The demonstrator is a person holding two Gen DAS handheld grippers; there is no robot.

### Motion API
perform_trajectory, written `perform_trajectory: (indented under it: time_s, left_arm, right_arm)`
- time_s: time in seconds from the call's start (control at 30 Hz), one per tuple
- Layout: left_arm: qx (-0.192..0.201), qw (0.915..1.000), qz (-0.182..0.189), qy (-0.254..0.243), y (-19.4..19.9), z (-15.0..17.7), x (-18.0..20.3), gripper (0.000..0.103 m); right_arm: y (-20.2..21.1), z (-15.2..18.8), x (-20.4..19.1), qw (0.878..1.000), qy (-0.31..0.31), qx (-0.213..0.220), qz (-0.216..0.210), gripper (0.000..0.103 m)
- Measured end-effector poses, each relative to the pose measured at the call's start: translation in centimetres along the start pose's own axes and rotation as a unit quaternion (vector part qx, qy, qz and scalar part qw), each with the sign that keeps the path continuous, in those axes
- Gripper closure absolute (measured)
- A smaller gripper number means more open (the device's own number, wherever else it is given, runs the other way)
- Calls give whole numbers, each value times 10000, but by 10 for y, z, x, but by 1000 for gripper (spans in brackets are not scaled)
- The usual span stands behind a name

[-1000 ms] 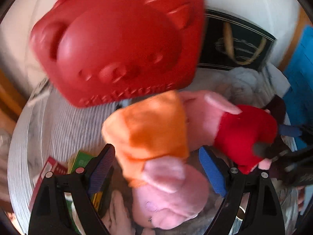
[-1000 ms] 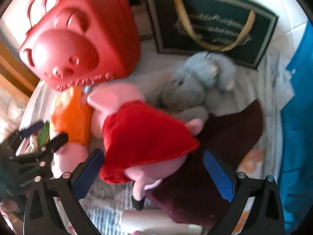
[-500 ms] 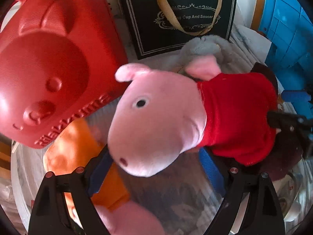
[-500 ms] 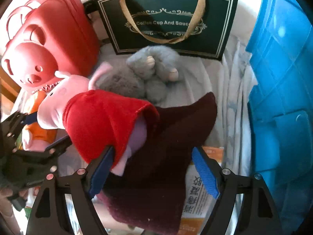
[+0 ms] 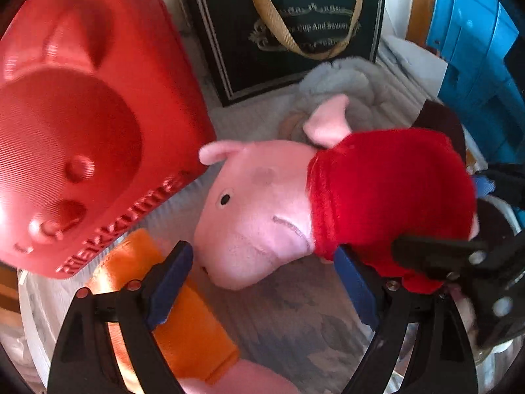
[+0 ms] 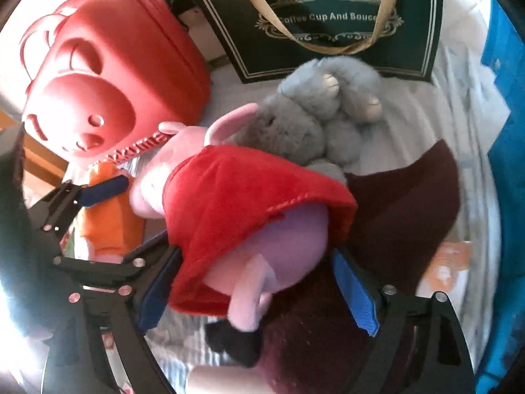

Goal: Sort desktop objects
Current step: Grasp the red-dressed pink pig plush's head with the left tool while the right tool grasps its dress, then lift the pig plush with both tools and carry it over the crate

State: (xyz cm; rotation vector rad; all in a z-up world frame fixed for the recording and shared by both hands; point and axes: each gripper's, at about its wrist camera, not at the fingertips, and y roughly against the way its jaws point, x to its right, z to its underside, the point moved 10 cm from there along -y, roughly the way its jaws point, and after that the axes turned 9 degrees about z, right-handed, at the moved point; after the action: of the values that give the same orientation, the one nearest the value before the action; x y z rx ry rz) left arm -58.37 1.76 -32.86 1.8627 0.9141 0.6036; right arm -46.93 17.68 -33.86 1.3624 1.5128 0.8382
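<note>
A pink pig plush in a red dress point(image 5: 272, 210) point(image 6: 249, 216) is held up between both grippers. My right gripper point(image 6: 259, 289) is shut on its red-dressed lower body; its dark frame shows at the right of the left wrist view point(image 5: 466, 262). My left gripper point(image 5: 262, 279) is open just below the pig's snout, not touching it; it shows at the left of the right wrist view point(image 6: 98, 193). A second pig plush in orange point(image 5: 183, 325) lies under the left gripper. A grey plush point(image 6: 321, 115) lies behind.
A red bear-face case point(image 5: 82, 131) point(image 6: 108, 98) stands at the left. A dark green gift bag point(image 6: 334, 16) stands at the back. A maroon cloth point(image 6: 403, 207) lies on the striped sheet. A blue plastic bin point(image 5: 475, 65) is at the right.
The red-dressed pig has been lifted and turned, its head now facing down-left. The right gripper's jaws have closed in on its body. The left gripper stays open.
</note>
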Motion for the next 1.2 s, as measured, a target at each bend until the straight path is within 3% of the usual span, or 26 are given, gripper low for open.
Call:
perform_trajectory:
  time_s: [0.07, 0.27, 0.37, 0.47, 0.5, 0.8, 1.2]
  left_arm:
    - [-93, 9999, -3, -102, -10, -2, -1, 15]
    - [-334, 9990, 224, -170, -31, -11, 11, 15]
    - [-175, 9994, 279, -52, -29, -15, 13, 24]
    - [-61, 9998, 193, -8, -20, -14, 13, 35]
    - [-23, 9998, 189, 41, -14, -12, 13, 44]
    - [595, 9981, 143, 125, 59, -10, 33, 44]
    - [1850, 9825, 6, -191, 222, -12, 93, 44]
  right_arm:
    - [1, -3, 3, 10000, -49, 41, -44, 23]
    - [2, -6, 16, 9998, -66, -139, -96, 23]
    - [-6, -6, 13, 9998, 123, -160, 61, 20]
    - [-2, -6, 11, 9995, 238, -96, 191, 32]
    - [3, -7, 11, 9994, 269, -27, 235, 34]
    - [76, 3, 1, 9969, 445, 577, 297, 36]
    - [232, 25, -19, 9800, 542, 1838, 533, 36]
